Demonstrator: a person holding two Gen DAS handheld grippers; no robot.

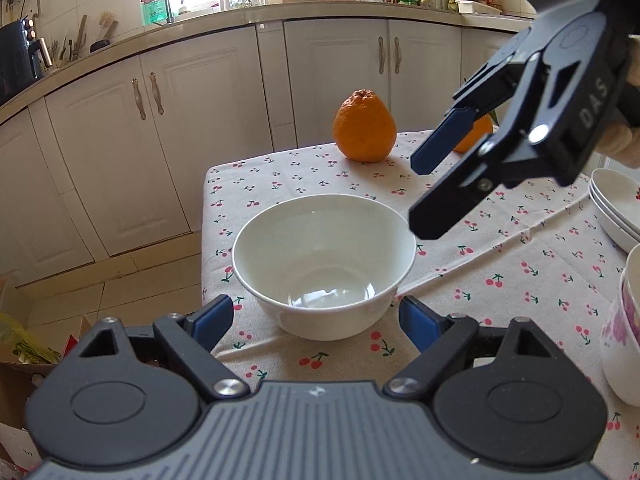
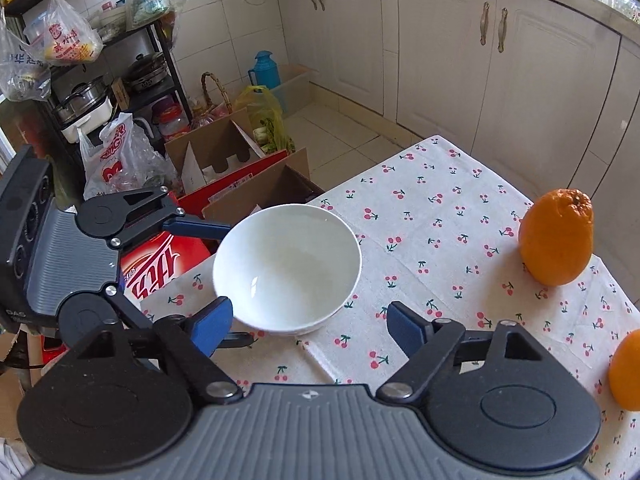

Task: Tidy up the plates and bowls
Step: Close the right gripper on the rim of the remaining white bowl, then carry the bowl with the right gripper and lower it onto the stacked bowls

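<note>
Step in hand: approach to the white bowl (image 1: 324, 264), not yet grasped.
Bowl: upright and empty on the cherry-print surface (image 1: 500, 248), near its corner edge.
Left gripper (image 1: 316, 322): jaws released, spread wide just short of the bowl's near wall, one on each side, no contact visible.
Right gripper (image 2: 308, 320): jaws released, hovering over the bowl's rim, nothing between them.
Other dishes: stacked plates (image 1: 616, 208) and a floral bowl (image 1: 624, 332) at the right edge.
Bystanders: orange (image 1: 365, 126) well behind the bowl.
Next move: probably settling on one gripper, closing on the rim, then carrying toward the stack without a collision.
</note>
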